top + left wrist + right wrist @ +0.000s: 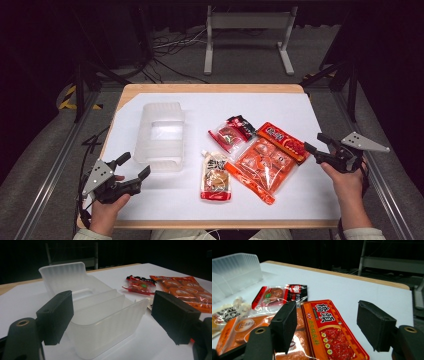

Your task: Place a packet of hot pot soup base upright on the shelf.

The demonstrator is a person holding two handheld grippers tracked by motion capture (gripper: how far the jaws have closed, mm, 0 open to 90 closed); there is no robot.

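Here, both grippers (128,166) (315,142) gape — empty; orange packet (263,162) untouched.

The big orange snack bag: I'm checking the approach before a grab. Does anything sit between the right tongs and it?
Nothing visible does. The right tongs hover open right at the big orange snack bag, its red header lying just past the jaws. The small red packet lies beyond it, not in the way.

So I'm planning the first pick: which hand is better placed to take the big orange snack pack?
Right. The right gripper is open, its jaws pointing at the big orange snack pack just beside it. The left gripper is by the clear plastic bin, farther away.
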